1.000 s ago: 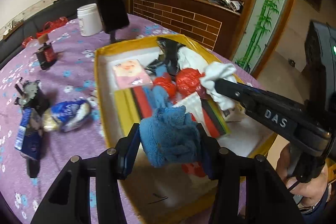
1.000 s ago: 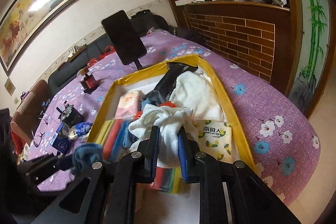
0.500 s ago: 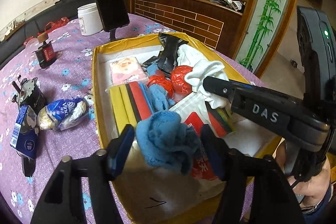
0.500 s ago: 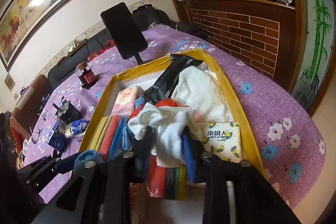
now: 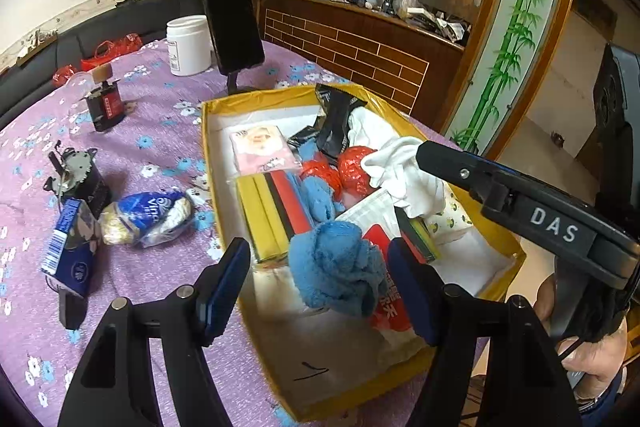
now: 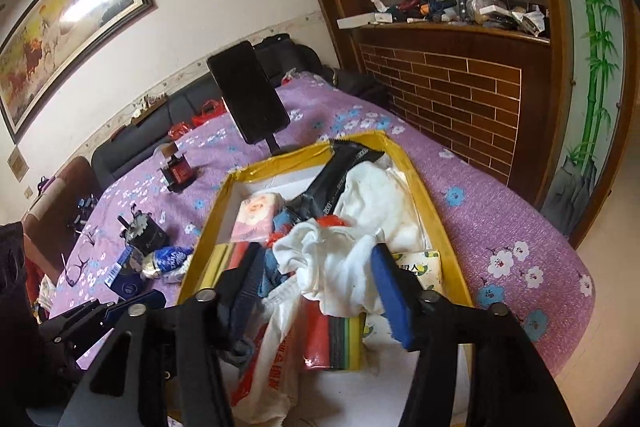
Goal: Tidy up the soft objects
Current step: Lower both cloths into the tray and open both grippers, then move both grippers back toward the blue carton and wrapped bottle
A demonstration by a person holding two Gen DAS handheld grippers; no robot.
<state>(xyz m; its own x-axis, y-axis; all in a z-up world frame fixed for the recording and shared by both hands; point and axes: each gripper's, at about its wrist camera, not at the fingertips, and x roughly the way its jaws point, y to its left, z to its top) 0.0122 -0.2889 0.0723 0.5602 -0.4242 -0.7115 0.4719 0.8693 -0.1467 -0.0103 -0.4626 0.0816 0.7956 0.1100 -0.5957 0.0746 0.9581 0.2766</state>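
Blue towel (image 5: 340, 267) lies crumpled inside the yellow-rimmed box (image 5: 208, 163), near its front end, resting partly on a white plastic bag with red print (image 5: 390, 307). The left gripper (image 5: 326, 283) hovers around it with its jaws spread wide — both blue pads (image 5: 224, 283) stand clear of the cloth, gripping nothing. Beyond the towel, a stack of yellow, black and red sponge strips (image 5: 272, 211) lies along the box floor, with a pink tissue pack (image 5: 262, 147) further back and two red mesh balls (image 5: 354, 167) beside a black wrapper (image 5: 336, 123).

White cloth (image 6: 336, 267) sits bunched in the middle of the box, on top of a multicoloured sponge stack (image 6: 340, 339) and next to a tissue pack printed with lemons (image 6: 420, 267). The right gripper (image 6: 316, 291) is also wide open around it — whether its pads touch the fabric cannot be told. In the left wrist view this gripper reaches in from the right, its tip at the white cloth.

The box rests on a purple flowered tablecloth (image 5: 160, 147). Left of the box lie a blue snack bag (image 5: 148, 215) and a dark blue carton (image 5: 68, 247); a black phone on a stand (image 5: 232, 19) and a white jar (image 5: 188, 45) stand behind.
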